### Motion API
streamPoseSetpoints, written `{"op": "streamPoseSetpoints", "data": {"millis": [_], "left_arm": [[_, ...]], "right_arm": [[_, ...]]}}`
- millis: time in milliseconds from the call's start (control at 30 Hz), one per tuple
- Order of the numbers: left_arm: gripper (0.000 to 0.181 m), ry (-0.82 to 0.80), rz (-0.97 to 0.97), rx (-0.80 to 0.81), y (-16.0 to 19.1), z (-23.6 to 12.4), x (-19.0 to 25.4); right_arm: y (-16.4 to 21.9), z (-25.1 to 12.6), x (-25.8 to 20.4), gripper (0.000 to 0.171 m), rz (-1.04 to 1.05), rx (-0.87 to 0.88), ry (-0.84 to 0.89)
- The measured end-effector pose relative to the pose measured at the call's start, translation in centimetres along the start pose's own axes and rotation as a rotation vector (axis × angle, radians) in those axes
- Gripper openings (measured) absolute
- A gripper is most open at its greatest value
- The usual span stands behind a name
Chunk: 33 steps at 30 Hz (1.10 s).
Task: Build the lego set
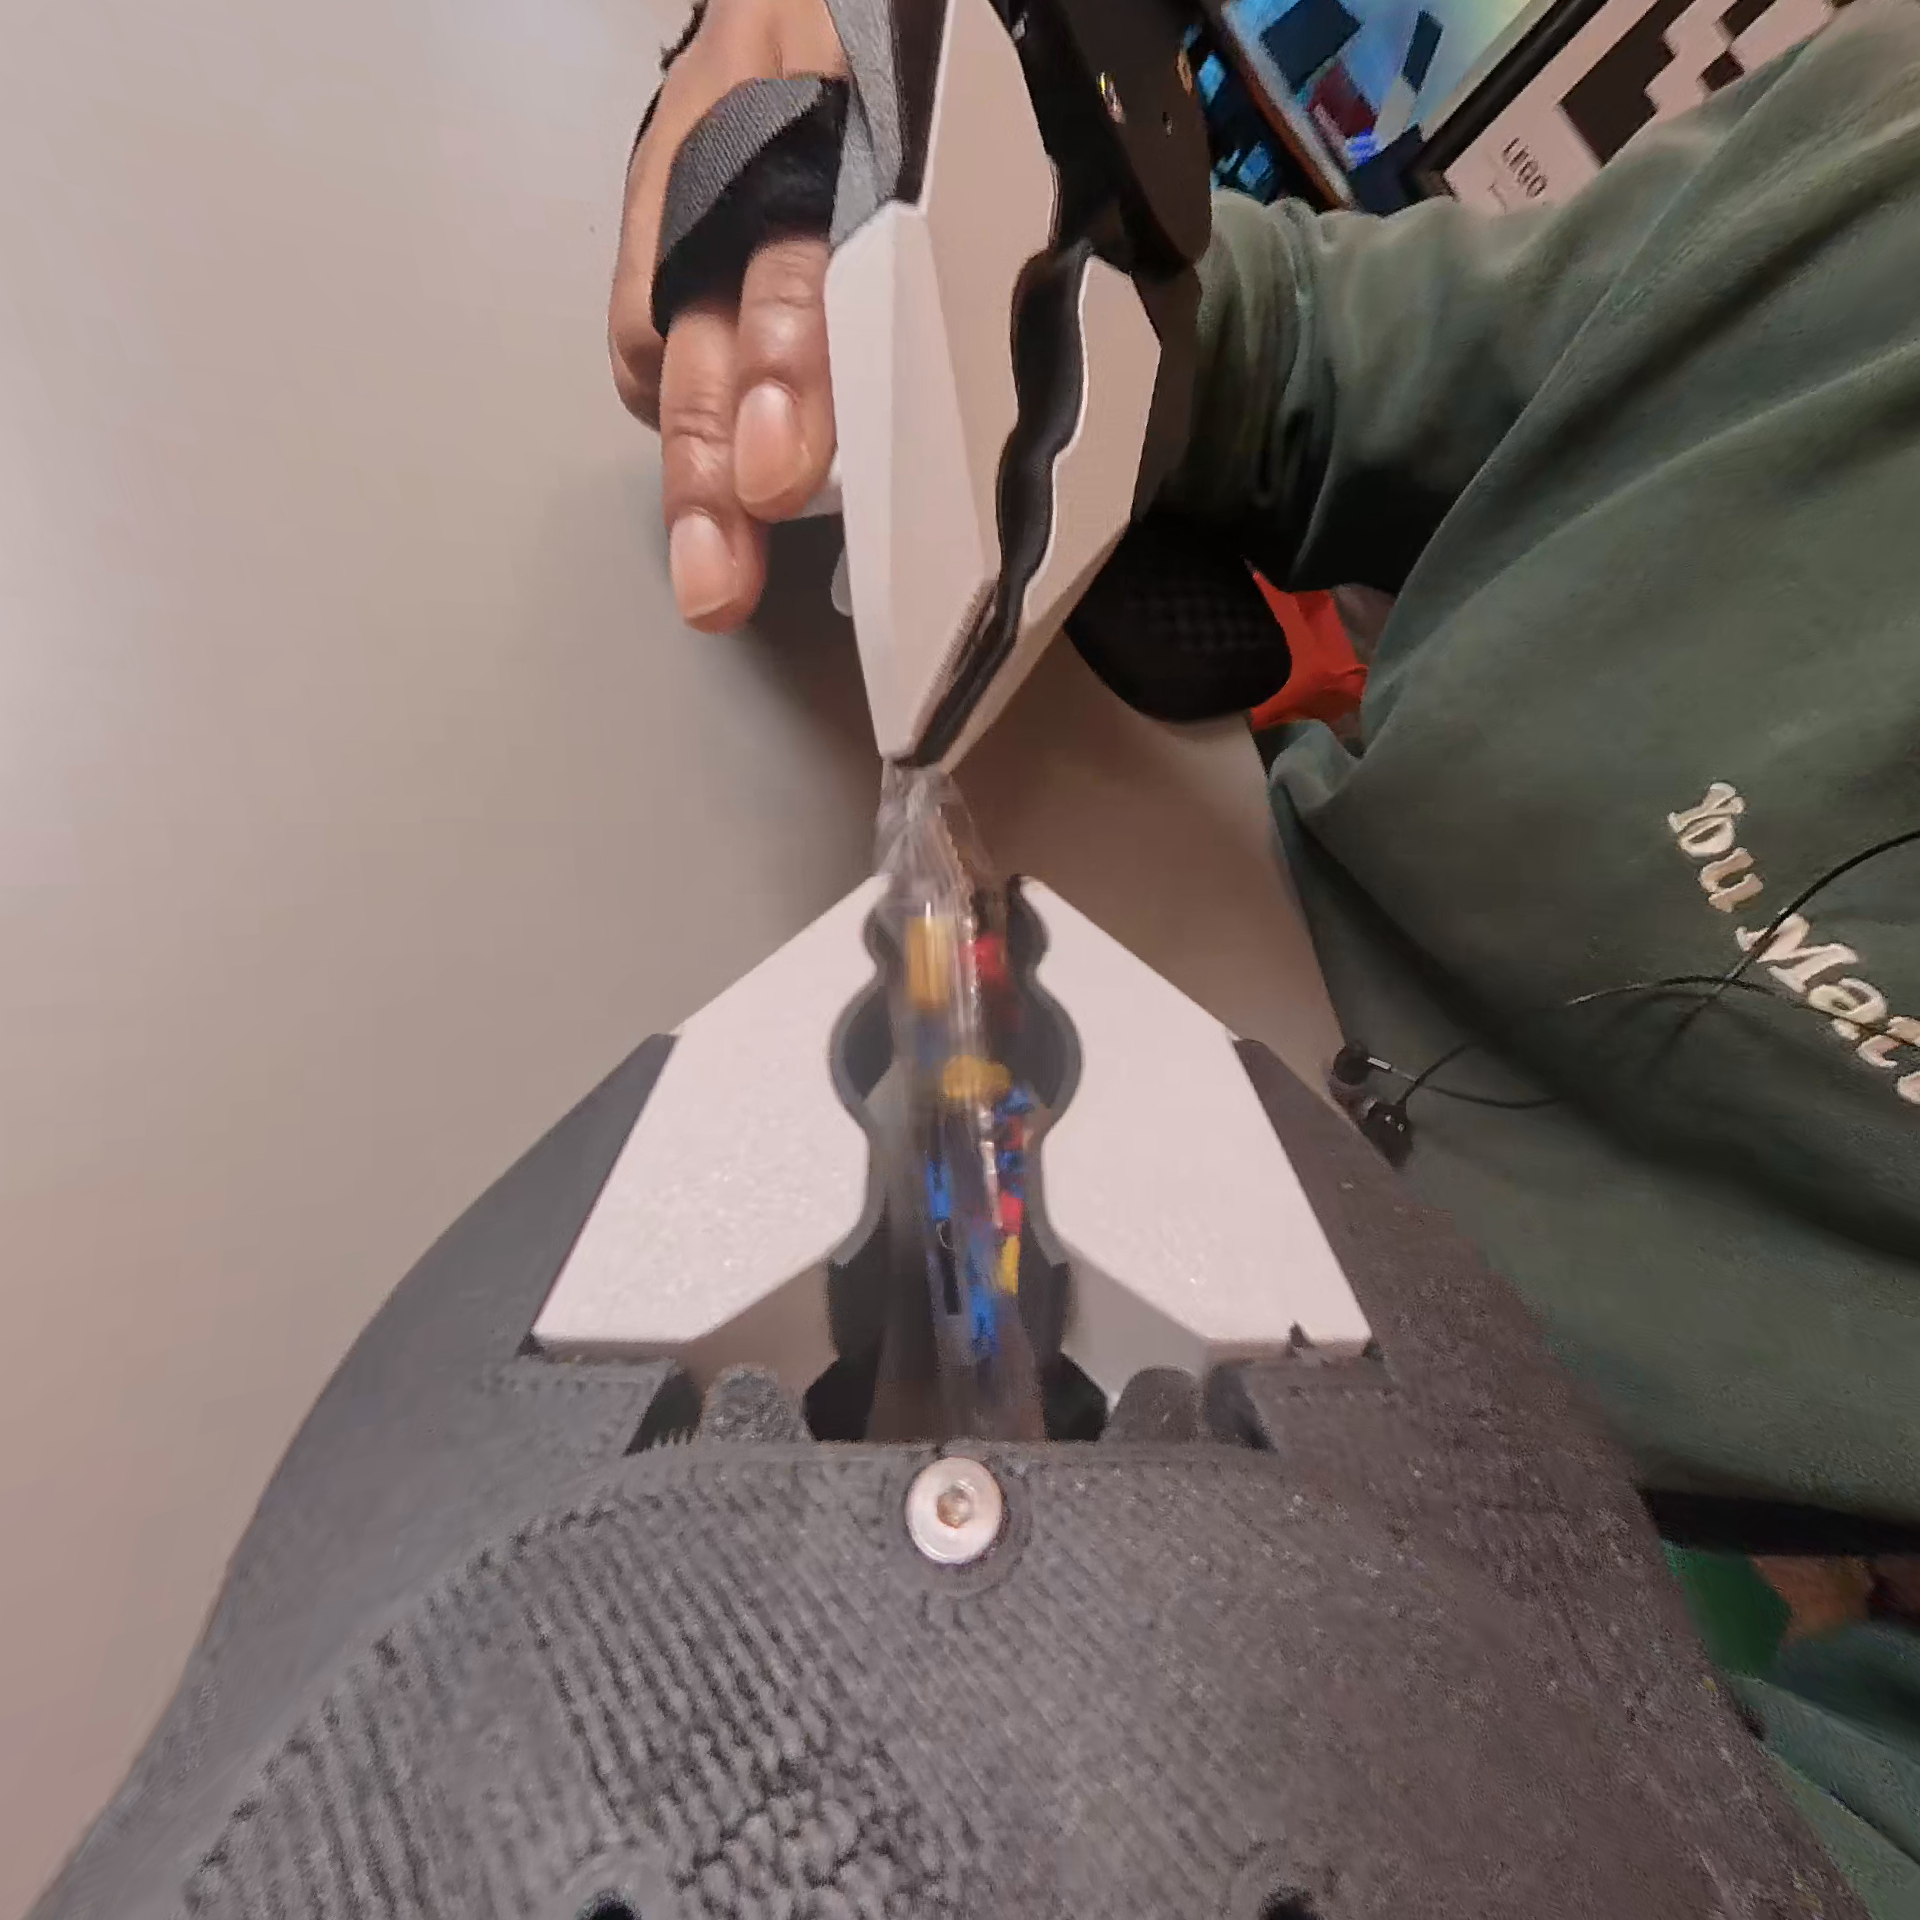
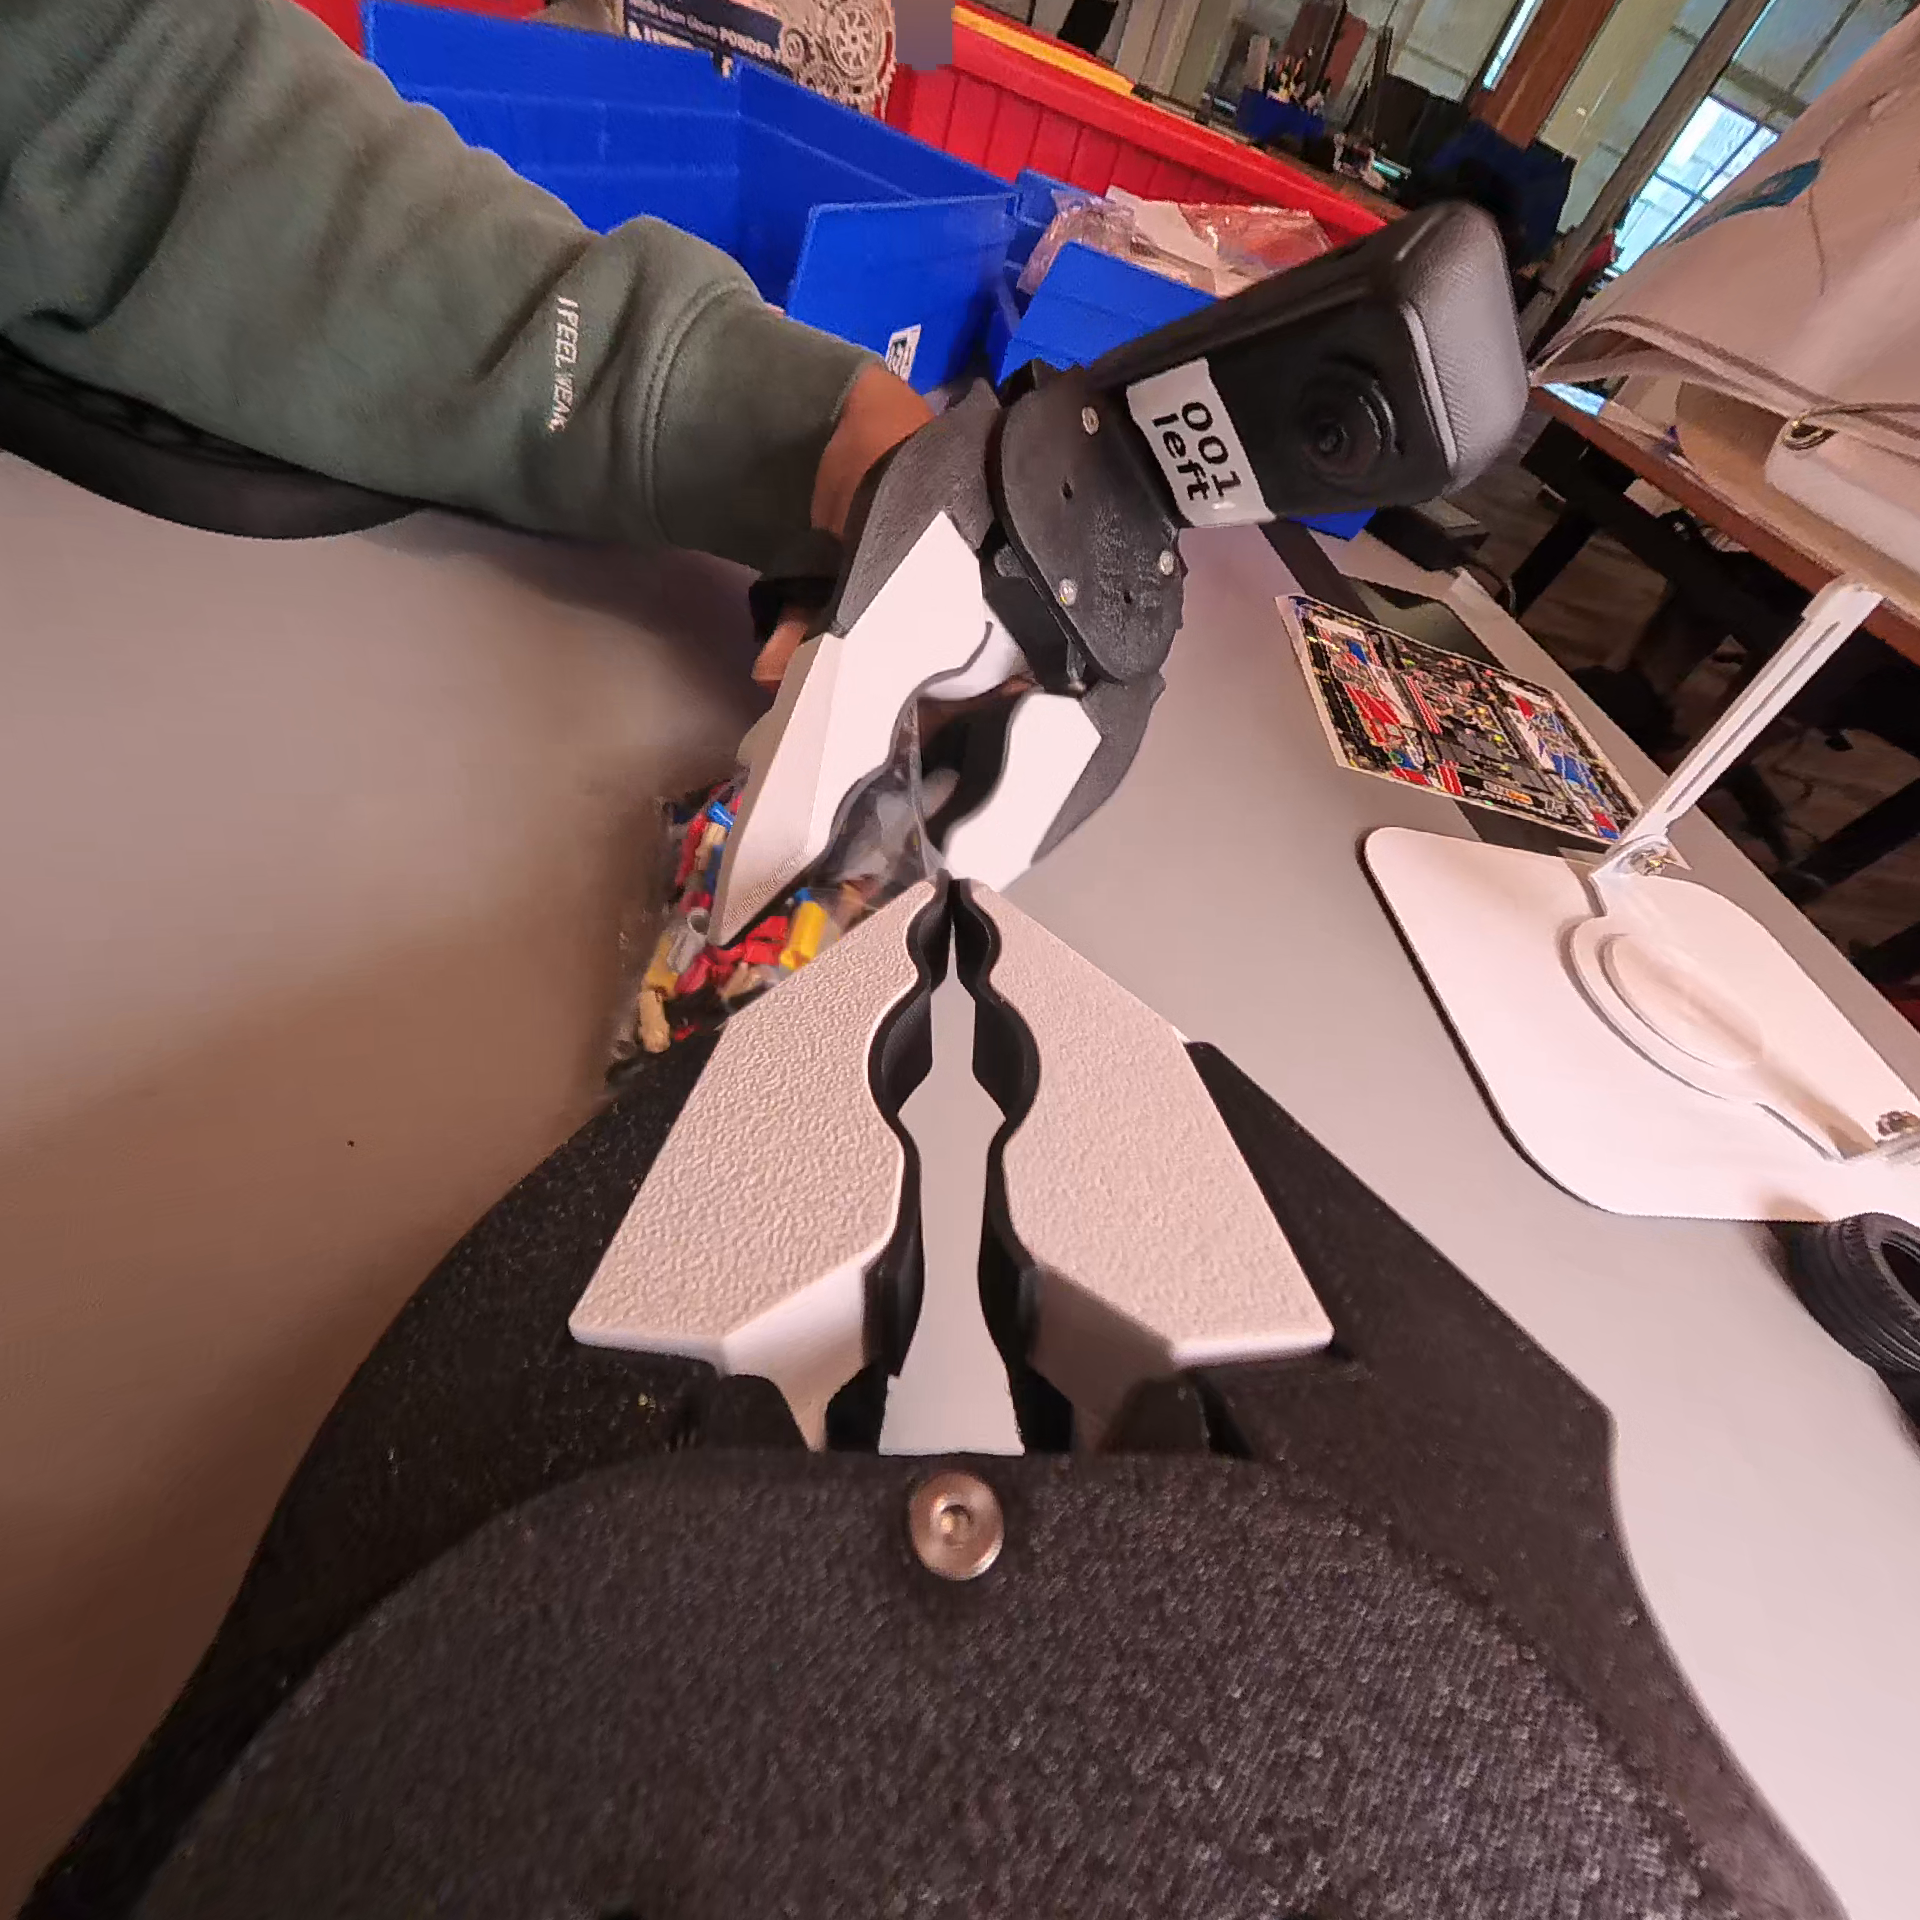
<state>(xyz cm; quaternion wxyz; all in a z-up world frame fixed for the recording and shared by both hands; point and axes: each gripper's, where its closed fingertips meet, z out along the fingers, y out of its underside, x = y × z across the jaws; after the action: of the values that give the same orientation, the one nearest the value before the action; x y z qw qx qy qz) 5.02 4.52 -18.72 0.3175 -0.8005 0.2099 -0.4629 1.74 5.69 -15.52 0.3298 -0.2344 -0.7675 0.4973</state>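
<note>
A clear plastic bag of small red, blue and yellow lego pieces [image 1: 961,1091] sits between the fingers of my left gripper [image 1: 954,894], which is shut on it. My right gripper [image 1: 914,758] comes in from above and is shut on the bag's top edge. In the right wrist view, my right gripper [image 2: 951,888] pinches the clear plastic at its tips. Just beyond it, the left gripper [image 2: 852,894] holds the bag, and loose-looking pieces in the bag [image 2: 748,935] hang below it over the grey table [image 2: 312,831].
A colourful sticker sheet [image 2: 1455,717] lies on the table to the right, next to a white stand base [image 2: 1558,987]. A black tyre [image 2: 1870,1299] is at the right edge. Blue bins [image 2: 727,156] stand behind. A green sleeve [image 2: 364,291] reaches across the left.
</note>
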Motion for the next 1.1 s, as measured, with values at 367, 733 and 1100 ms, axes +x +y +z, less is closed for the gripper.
{"op": "streamPoseSetpoints", "data": {"millis": [367,733,1100], "left_arm": [[0.004,-0.094,0.098,0.014,0.1,-1.4,-0.5],[0.004,-0.073,0.145,0.094,-0.9,-1.8,0.3],[0.005,-0.215,0.311,0.310,-4.5,-4.4,0.5]], "right_arm": [[1.0,-1.1,1.1,0.000,0.194,0.031,-0.033],[-0.4,-2.4,2.3,0.000,0.306,0.136,-0.043],[-6.6,-3.2,4.1,0.000,0.188,0.170,0.029]]}}
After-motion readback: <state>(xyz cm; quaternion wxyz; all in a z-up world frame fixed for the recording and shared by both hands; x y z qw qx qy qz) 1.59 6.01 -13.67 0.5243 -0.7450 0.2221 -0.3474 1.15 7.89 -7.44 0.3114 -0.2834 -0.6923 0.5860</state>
